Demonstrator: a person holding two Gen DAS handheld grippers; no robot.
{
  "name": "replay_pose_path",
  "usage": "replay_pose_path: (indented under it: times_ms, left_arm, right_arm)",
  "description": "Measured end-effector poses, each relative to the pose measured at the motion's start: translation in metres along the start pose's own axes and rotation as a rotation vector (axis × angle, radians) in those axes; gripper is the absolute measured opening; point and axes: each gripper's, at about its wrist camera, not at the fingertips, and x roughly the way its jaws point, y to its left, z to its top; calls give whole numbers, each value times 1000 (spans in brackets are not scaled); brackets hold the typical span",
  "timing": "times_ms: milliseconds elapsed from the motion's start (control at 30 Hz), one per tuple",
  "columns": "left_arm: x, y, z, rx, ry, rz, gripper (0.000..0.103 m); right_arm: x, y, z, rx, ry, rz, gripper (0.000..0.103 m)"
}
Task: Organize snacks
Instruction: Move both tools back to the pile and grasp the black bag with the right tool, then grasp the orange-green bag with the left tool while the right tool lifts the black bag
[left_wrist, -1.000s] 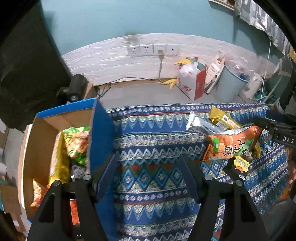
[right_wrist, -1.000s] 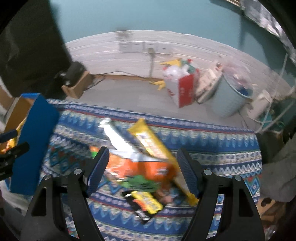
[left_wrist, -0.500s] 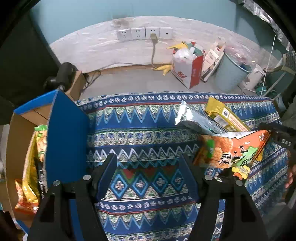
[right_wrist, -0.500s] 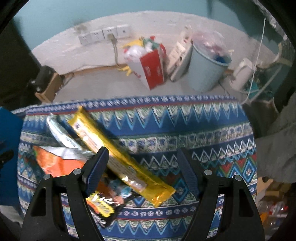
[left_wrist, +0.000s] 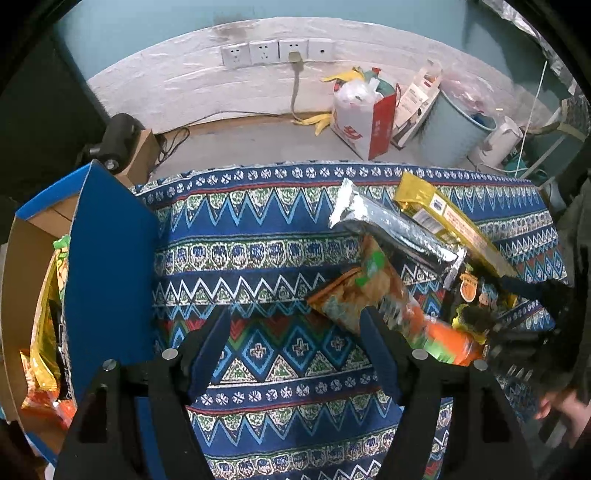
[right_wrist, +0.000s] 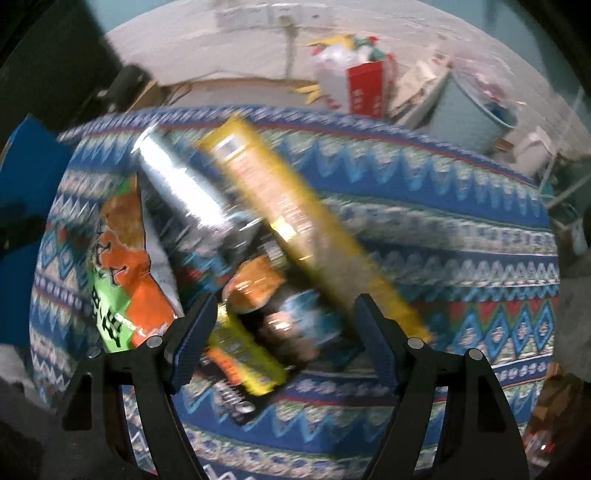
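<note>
A pile of snacks lies on the patterned blue tablecloth (left_wrist: 258, 229): an orange bag (left_wrist: 376, 295), a silver packet (left_wrist: 399, 232), a long yellow packet (left_wrist: 450, 221) and a black packet (left_wrist: 476, 295). My left gripper (left_wrist: 291, 321) hangs over bare cloth left of the pile, its jaws opening with nothing between them. My right gripper (right_wrist: 286, 314) stands open just above the black packet (right_wrist: 266, 332), with the yellow packet (right_wrist: 295, 221), silver packet (right_wrist: 184, 184) and orange bag (right_wrist: 125, 280) around it; this view is blurred. A cardboard box with a blue flap (left_wrist: 110, 258) holds snack bags (left_wrist: 44, 332) at the left.
Beyond the table's far edge the floor holds a red and white bag (left_wrist: 362, 114), a pale blue bin (left_wrist: 454, 133) and a white kettle (left_wrist: 502, 144). Wall sockets (left_wrist: 273, 53) sit behind. A person's hand (left_wrist: 561, 402) shows at the right edge.
Both grippers have dropped closer to the table. The right one swung down over the snack pile, which now fills its view. The left one moved from beside the box to nearer the pile.
</note>
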Motion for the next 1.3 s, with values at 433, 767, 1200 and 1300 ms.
replay_pose_path:
  times_ms: [433,767,1200,1300]
  left_arm:
    - [30,-14,-13,-194,106,-119,78]
    - [50,-44,-9,-205,136,-132,80]
    - [77,-64,-27,-95,214,-125,80]
    - [74,-58,-35,-93,219,-121,78]
  right_arm:
    - [8,5,-21,186,-21,-40,76]
    - [16,-7,-22,198,6,-79,77]
    - [3,-52,-61,298,17,-56,77]
    - [0,-61,-69,356,16,-39,77]
